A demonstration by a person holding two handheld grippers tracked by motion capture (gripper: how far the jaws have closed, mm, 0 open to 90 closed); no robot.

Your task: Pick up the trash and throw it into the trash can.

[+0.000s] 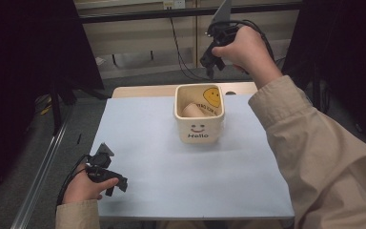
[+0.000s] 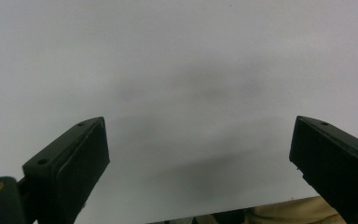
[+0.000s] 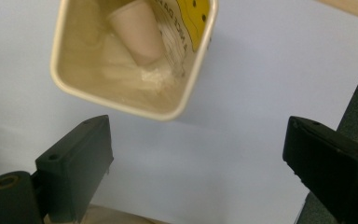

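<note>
Cup (image 1: pixel 199 126): one, cream, square, "Hello" on its front; stands upright toward the far middle of the mat (image 1: pixel 147 157).
Inside: one tan roll (image 1: pixel 193 110) leaning against the wall.
Right gripper (image 1: pixel 209 64): raised beyond the cup's far rim, jaws wide apart, nothing between them.
Left gripper (image 1: pixel 116 186): low at the mat's near left corner, jaws wide, empty.
Open room: bare mat all around the cup; table edge just behind it.
Around: cables (image 1: pixel 181 57) beyond the table.
</note>
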